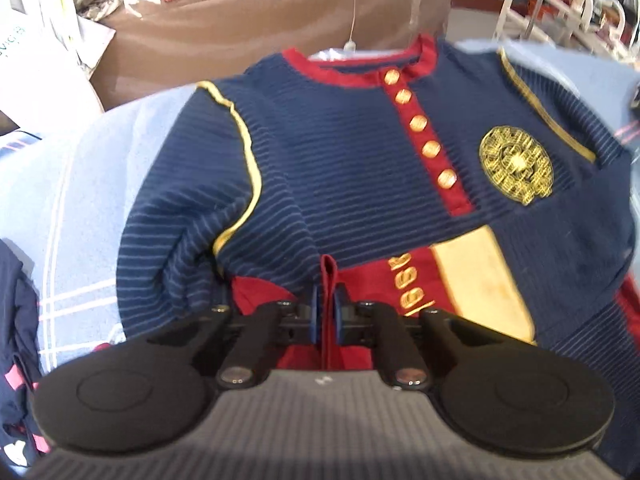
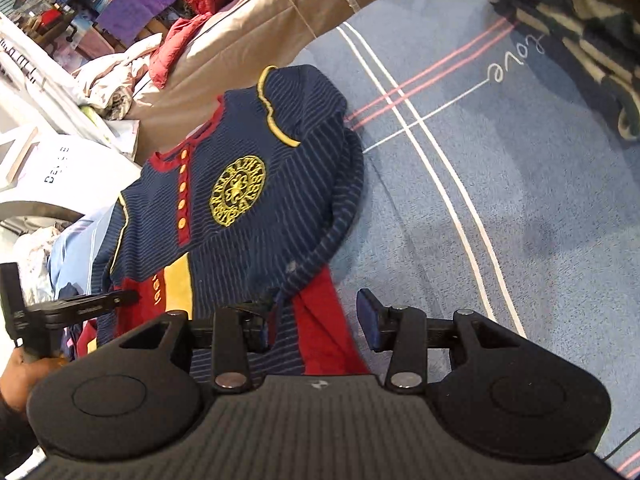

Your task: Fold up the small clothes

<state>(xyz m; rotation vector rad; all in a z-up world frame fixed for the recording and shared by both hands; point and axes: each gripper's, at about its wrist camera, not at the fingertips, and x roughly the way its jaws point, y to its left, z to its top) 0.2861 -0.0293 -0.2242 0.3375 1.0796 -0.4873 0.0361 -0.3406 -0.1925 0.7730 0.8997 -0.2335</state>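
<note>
A small navy striped top (image 1: pixel 340 168) with a red placket, gold buttons and a gold round badge (image 1: pixel 516 166) lies face up on a light blue blanket (image 1: pixel 72 208). My left gripper (image 1: pixel 329 312) is shut on a fold of the top's red hem (image 1: pixel 329 280). In the right wrist view the same top (image 2: pixel 248 216) lies to the left, its right sleeve folded down with a red cuff (image 2: pixel 324 328). My right gripper (image 2: pixel 320 316) is open over that red cuff, jaws wide apart. The left gripper (image 2: pixel 80 306) shows at the left edge there.
A brown cushion or sofa (image 1: pixel 260 20) with a red garment (image 2: pixel 200 20) lies behind the blanket. A folded dark striped pile (image 2: pixel 580 40) sits at the blanket's far right. Another dark garment (image 1: pixel 16 340) lies at the left edge. White furniture (image 2: pixel 60 160) stands left.
</note>
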